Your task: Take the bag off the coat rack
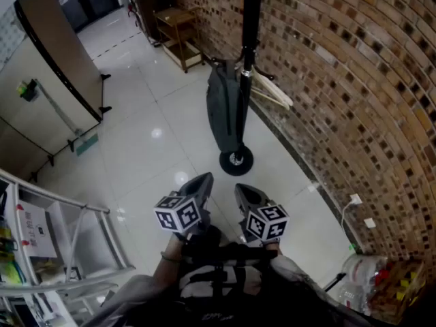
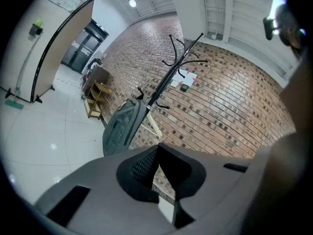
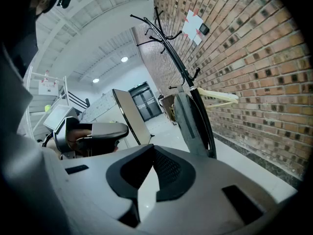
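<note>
Hanging from coat rack [image 1: 250, 19]: bag [image 1: 225, 111]; left tool [image 1: 202, 180], right tool [image 1: 242, 191] pressed together, empty.

Bare floor [image 1: 157, 155] lies open from near up to the coat rack [image 1: 249, 19]. The bag [image 1: 225, 107] hangs on its left side, its near face open to the floor. The brick wall [image 1: 354, 80] and a wooden hanger [image 1: 272, 95] crowd the right. Metal shelving [image 1: 88, 247] blocks the near left.

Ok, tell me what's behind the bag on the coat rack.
Behind the bag: the rack's black pole, a pale wooden hanger and the brick wall. The bag covers the pole's lower length.
</note>
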Demonstrator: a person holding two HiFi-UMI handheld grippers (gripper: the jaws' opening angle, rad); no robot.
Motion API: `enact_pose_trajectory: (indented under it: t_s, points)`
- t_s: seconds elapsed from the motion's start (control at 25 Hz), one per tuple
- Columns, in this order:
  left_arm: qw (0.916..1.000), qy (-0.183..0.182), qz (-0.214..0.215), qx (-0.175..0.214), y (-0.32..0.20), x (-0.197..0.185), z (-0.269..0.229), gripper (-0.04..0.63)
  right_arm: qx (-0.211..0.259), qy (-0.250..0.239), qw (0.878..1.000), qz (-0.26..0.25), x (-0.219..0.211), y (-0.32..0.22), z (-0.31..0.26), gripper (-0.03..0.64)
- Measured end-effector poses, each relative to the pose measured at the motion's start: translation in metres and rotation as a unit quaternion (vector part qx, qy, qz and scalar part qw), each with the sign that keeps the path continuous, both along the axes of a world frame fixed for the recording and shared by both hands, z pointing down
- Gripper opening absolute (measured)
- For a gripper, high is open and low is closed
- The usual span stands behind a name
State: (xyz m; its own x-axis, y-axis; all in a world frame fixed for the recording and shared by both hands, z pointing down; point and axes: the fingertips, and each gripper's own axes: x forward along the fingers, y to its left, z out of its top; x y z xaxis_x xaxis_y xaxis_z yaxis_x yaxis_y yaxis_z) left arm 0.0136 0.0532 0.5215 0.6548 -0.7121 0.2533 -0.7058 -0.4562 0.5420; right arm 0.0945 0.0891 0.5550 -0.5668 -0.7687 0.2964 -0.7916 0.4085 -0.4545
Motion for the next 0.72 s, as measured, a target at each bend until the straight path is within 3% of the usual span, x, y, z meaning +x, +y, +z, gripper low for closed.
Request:
enact_pose_trajectory:
  t_s: [0.32,0.72]
  points:
    - [0.9999,0.001,0.012,0.006,-0.043,-0.002,-0.003,0.008,0.001,-0.003,1.000,0.012,-0.003,-0.041,-0.003,0.006]
    - [0.9980,-0.009,0.057,0.023,-0.131,-0.016,-0.020,0.008,0.023,-0.014,0.998,0.052,-0.015,-0.135,-0.031,0.006]
